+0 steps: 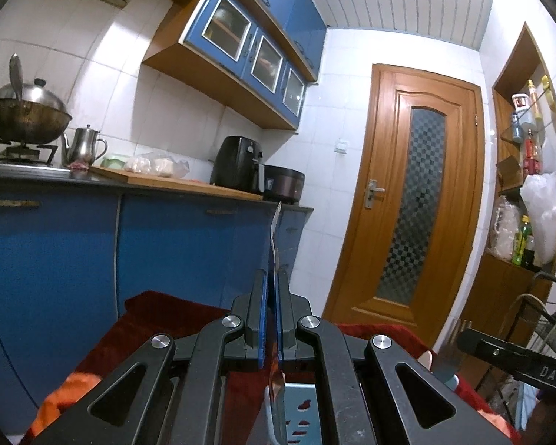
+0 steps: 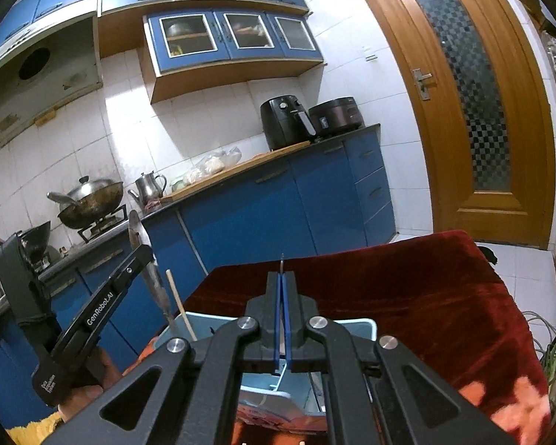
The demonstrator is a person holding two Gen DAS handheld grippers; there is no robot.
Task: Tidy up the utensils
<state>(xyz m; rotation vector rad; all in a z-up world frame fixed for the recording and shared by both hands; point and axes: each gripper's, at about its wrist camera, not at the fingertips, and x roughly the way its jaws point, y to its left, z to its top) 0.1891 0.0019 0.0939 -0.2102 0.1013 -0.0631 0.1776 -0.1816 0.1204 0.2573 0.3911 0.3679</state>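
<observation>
My left gripper (image 1: 271, 278) is shut on a metal utensil (image 1: 274, 237), seen edge-on; its thin end rises above the fingertips and its broad end hangs below over a pale blue slotted bin (image 1: 302, 411). From the right wrist view the left gripper (image 2: 144, 256) holds this utensil (image 2: 155, 282) upright, left of the bin (image 2: 367, 328). My right gripper (image 2: 281, 278) is shut on a thin metal utensil (image 2: 281, 261), only its tip showing above the fingertips. A wooden chopstick (image 2: 179, 302) stands in the bin.
The bin sits on a table with a dark red cloth (image 2: 407, 289). Blue kitchen cabinets (image 1: 166, 244) and a counter with an air fryer (image 1: 237, 165), kettle (image 1: 83, 144) and wok (image 1: 26, 118) stand behind. A wooden door (image 1: 415, 204) is to the right.
</observation>
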